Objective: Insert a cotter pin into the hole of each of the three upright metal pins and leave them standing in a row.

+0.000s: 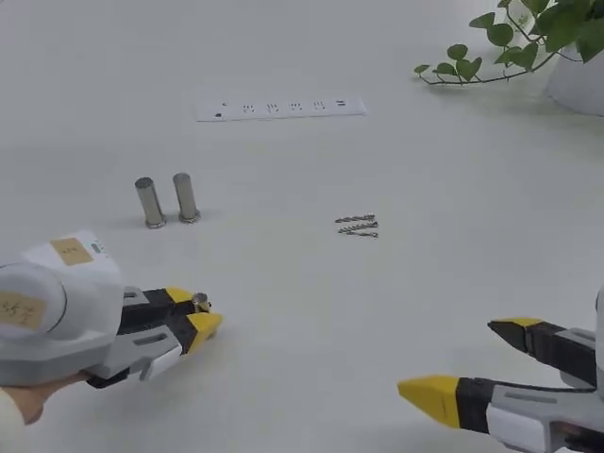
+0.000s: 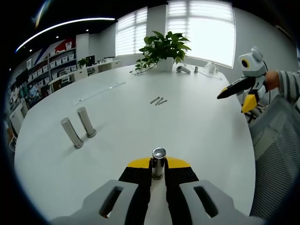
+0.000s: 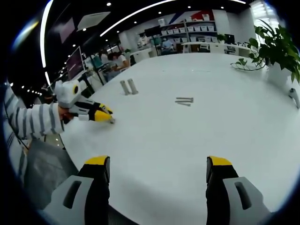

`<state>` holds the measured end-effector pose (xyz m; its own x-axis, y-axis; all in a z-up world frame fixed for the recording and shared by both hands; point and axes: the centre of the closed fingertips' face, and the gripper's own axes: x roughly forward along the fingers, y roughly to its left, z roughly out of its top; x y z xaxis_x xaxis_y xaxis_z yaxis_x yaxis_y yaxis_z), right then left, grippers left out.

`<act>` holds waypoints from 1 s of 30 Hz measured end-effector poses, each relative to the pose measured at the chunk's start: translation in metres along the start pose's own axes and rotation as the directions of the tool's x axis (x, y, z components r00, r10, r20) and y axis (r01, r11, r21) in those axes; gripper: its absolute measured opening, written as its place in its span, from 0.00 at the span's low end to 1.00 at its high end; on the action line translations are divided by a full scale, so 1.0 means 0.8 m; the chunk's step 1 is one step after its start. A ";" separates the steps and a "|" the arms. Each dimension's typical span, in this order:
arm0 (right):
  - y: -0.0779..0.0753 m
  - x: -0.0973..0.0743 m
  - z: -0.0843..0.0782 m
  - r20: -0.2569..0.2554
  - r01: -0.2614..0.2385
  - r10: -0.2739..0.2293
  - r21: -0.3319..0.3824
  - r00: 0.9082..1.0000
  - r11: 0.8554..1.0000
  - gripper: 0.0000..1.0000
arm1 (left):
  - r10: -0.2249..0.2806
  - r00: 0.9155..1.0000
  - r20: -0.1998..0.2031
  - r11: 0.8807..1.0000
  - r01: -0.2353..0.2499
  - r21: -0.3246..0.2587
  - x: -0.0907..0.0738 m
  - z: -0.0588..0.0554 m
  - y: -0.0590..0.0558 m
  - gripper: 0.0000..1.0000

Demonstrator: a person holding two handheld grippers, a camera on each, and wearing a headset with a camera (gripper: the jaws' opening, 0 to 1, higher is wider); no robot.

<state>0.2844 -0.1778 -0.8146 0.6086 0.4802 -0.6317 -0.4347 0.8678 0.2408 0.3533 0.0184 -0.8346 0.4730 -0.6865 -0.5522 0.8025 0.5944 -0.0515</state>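
Two metal pins (image 1: 167,199) stand upright side by side on the white table (image 1: 311,311), also in the left gripper view (image 2: 78,126) and far off in the right gripper view (image 3: 128,86). A third metal pin (image 2: 158,162) stands between the yellow-tipped jaws of my left gripper (image 1: 200,312), which is shut on it. Three cotter pins (image 1: 357,226) lie together mid-table, seen also as cotter pins (image 2: 159,100) and cotter pins (image 3: 184,100). My right gripper (image 1: 467,363) hovers open at the near right, its fingers wide apart (image 3: 157,169) with nothing between them.
A white power strip (image 1: 280,108) lies at the back of the table. A potted green plant (image 1: 528,42) stands at the back right corner. Small items (image 2: 187,70) lie beside the plant pot. Office shelves and desks stand beyond the table.
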 end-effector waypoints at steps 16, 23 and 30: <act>0.002 0.000 0.006 0.002 -0.008 0.008 -0.022 1.000 1.000 0.86 | 0.018 1.000 -0.020 0.999 -0.019 -0.040 -0.029 -0.011 0.005 0.45; 0.001 -0.001 0.008 -0.003 -0.008 0.007 -0.039 1.000 0.999 0.86 | 0.089 0.996 -0.021 0.996 -0.089 -0.021 -0.038 -0.017 0.018 0.84; -0.002 0.000 0.016 0.000 -0.006 0.006 -0.054 1.000 0.999 0.85 | 0.058 0.998 -0.022 0.996 -0.060 -0.061 -0.041 -0.025 0.011 0.94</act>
<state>0.2931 -0.1776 -0.8056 0.6059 0.4853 -0.6304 -0.4733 0.8568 0.2047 0.3377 0.0545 -0.8332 0.5108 -0.6412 -0.5727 0.7492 0.6587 -0.0693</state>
